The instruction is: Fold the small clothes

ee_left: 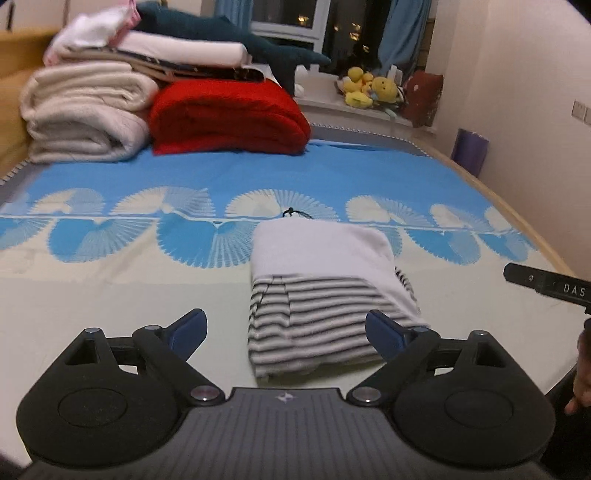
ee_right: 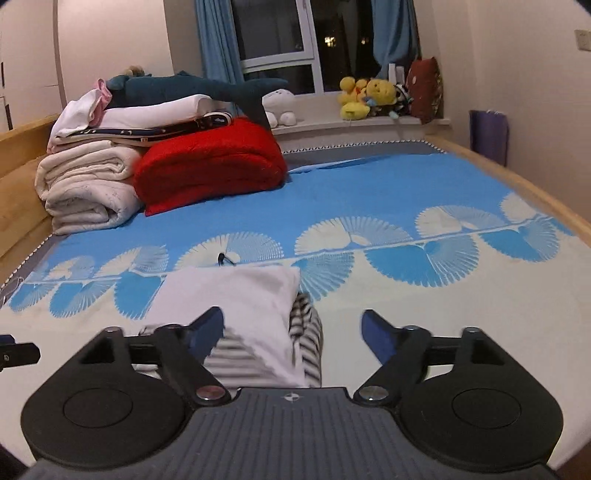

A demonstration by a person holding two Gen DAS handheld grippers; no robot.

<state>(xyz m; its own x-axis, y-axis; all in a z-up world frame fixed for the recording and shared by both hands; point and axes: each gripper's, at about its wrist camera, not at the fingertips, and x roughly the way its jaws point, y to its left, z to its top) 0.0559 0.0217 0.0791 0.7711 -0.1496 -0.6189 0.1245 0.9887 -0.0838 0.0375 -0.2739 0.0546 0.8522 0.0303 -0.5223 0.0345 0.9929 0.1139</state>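
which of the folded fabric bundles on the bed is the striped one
The small folded garment lying alone just ahead of both open claws: white top layer, black-and-white stripes beneath. The red blanket and cream blanket at the far end are plain.

Both cameras sit low over the near end of the bed point(ee_left: 110, 295), each looking forward along its own tool toward the window point(ee_right: 280, 33) at the far end. The left view has its tool point(ee_left: 286, 332) in the lower foreground, with the folded garment point(ee_left: 321, 280) close ahead, slightly right of centre. The right view, over its tool point(ee_right: 293, 334), has the same garment point(ee_right: 243, 295) just ahead and left of centre, partly behind the left finger. Both views share the garment, the red blanket point(ee_left: 229, 114) beyond it, the yellow toys point(ee_right: 364, 96) on the sill, and the window. Each view catches a sliver of the other tool at its edge.
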